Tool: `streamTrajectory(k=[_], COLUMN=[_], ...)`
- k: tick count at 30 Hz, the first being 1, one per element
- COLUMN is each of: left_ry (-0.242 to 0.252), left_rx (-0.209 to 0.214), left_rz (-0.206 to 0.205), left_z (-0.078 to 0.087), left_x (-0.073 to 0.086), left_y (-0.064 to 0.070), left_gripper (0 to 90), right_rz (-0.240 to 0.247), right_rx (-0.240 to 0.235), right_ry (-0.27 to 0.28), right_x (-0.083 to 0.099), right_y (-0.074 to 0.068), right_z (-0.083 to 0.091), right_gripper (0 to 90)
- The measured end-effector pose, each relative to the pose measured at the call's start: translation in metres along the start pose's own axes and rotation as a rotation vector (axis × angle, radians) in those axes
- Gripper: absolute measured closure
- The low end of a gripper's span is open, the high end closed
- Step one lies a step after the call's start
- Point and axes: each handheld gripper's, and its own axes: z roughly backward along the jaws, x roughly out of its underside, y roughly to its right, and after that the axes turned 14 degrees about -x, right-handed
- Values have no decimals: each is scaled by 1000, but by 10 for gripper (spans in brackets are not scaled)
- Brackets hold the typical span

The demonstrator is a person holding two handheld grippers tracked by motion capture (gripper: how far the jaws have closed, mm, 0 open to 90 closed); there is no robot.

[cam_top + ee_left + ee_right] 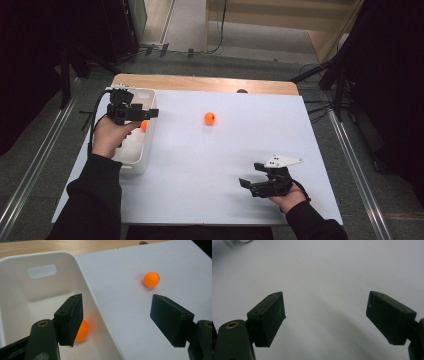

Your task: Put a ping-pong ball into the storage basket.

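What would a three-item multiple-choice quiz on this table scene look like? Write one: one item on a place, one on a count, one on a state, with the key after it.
1. Where does the left gripper hang?
A. Over the white bin's right rim
B. Over the wooden edge
C. Beside the right gripper

2. How many orange balls are in view?
A. One
B. Two
C. Four

3. How do the right gripper's jaws stand?
A. Shut on a ball
B. Shut on nothing
C. Wide open and empty

Key:
1 A, since the left gripper view shows one jaw over the white bin and the other over the white sheet.
2 B, since one ball in the bin lies partly behind a jaw, and one ball on the sheet lies in the open.
3 C, since the right gripper view shows bare sheet between the parted jaws.
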Motion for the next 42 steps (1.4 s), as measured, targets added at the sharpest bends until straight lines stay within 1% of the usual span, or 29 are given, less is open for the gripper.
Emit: streamTrajectory(k=[1, 5, 7, 10, 12, 13, 14, 16, 19, 20, 25, 28, 30, 31, 32, 35, 38, 39, 41, 42], left_ry=[-1, 3, 3, 7, 16, 13, 9, 5, 11, 13, 27, 35, 37, 33, 35, 28, 32, 38, 42, 41], left_rx=[9, 26, 32, 40, 49, 57, 54, 52, 81, 83, 115, 127, 127, 126, 131, 146, 146, 147, 152, 159], left_rz=[1, 3, -14, -21, -29, -42, -58, -78, -80, -89, -94, -108, -121, -121, -125, -121, -128, -122, -126, -119], left_z=[0, 0, 0, 2, 4, 4, 5, 6, 6, 6, 5, 3, 2, 1, -1, -4, -6, -7, -8, -10], left_x=[0, -1, -1, -4, -5, -5, -5, -6, -8, -8, -9, -9, -9, -10, -10, -9, -9, -9, -9, -9], left_y=[0, 4, 7, 12, 17, 20, 23, 29, 36, 38, 46, 51, 54, 56, 58, 61, 64, 65, 68, 69], left_gripper=[270, 270, 270, 270, 270, 270, 270, 270, 270, 270, 270, 270, 270, 270, 270, 270, 270, 270, 270, 270], right_rz=[4, 5, 6, 1, 7, 9, 9, -1, 9, 8, 1, 2, 2, 2, 0, 2, -1, 1, -2, 2], right_rx=[-1, 0, 3, 0, 2, -3, -5, -4, -8, -7, -11, -8, -6, -3, -5, -1, 1, -2, -5, -6], right_ry=[-5, -2, 2, -1, 0, 1, 5, 12, 6, 7, 8, 8, 5, 5, 8, 8, 8, 6, 2, -2], right_x=[0, 1, 1, 3, 4, 5, 5, 5, 5, 5, 5, 5, 5, 5, 5, 4, 4, 4, 5, 5], right_y=[0, -2, -2, -1, -1, -1, -1, -2, -1, -1, -1, -1, -1, -1, -1, 0, 0, 0, -1, 0], right_z=[0, 2, 3, 4, 6, 7, 8, 8, 8, 7, 6, 7, 7, 7, 7, 6, 5, 5, 5, 5], right_gripper=[142, 141, 142, 141, 142, 142, 142, 142, 142, 142, 142, 142, 142, 142, 141, 141, 142, 142, 141, 141])
